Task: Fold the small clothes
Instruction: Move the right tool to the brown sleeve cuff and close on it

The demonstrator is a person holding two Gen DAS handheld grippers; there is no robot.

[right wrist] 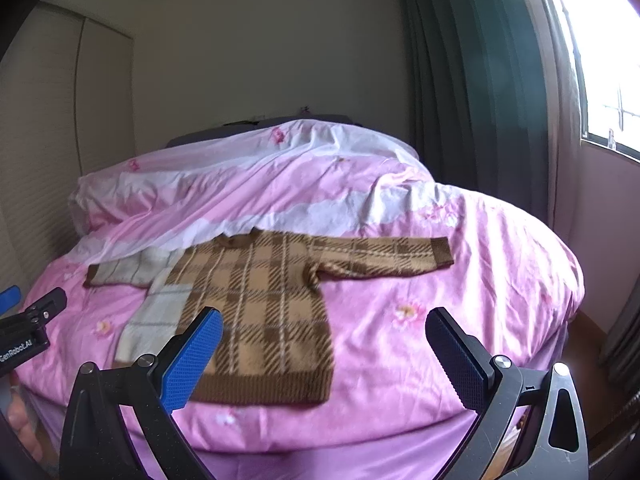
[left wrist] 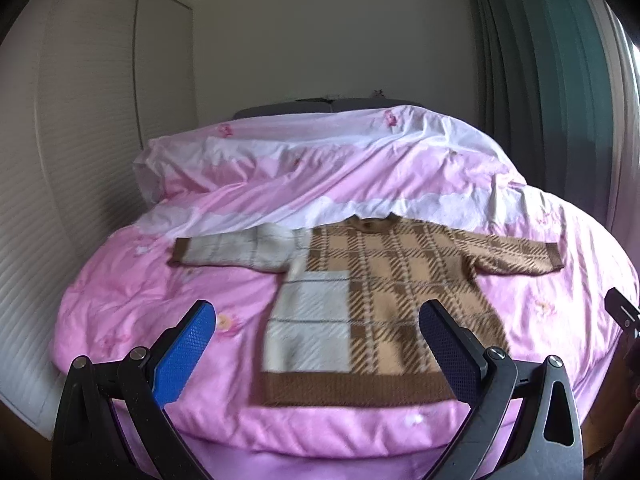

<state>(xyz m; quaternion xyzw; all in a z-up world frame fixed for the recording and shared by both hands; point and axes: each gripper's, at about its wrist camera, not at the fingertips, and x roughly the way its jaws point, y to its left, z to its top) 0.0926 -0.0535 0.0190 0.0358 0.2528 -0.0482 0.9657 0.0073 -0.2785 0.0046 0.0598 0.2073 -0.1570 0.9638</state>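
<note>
A small brown-and-tan plaid sweater (left wrist: 384, 300) with a white checked left panel and left sleeve lies flat on the pink duvet (left wrist: 140, 304), both sleeves spread out. It also shows in the right wrist view (right wrist: 260, 308). My left gripper (left wrist: 318, 344) is open and empty, held above the sweater's hem at the near edge of the bed. My right gripper (right wrist: 324, 350) is open and empty, above the hem's right corner. The left gripper's tip (right wrist: 36, 316) shows at the left edge of the right wrist view.
The duvet (right wrist: 460, 280) is rumpled into a white-and-pink ridge behind the sweater. Dark green curtains (right wrist: 472, 80) and a window (right wrist: 604, 60) are at the right. A pale wardrobe (left wrist: 80, 140) stands at the left. Wooden floor shows beside the bed.
</note>
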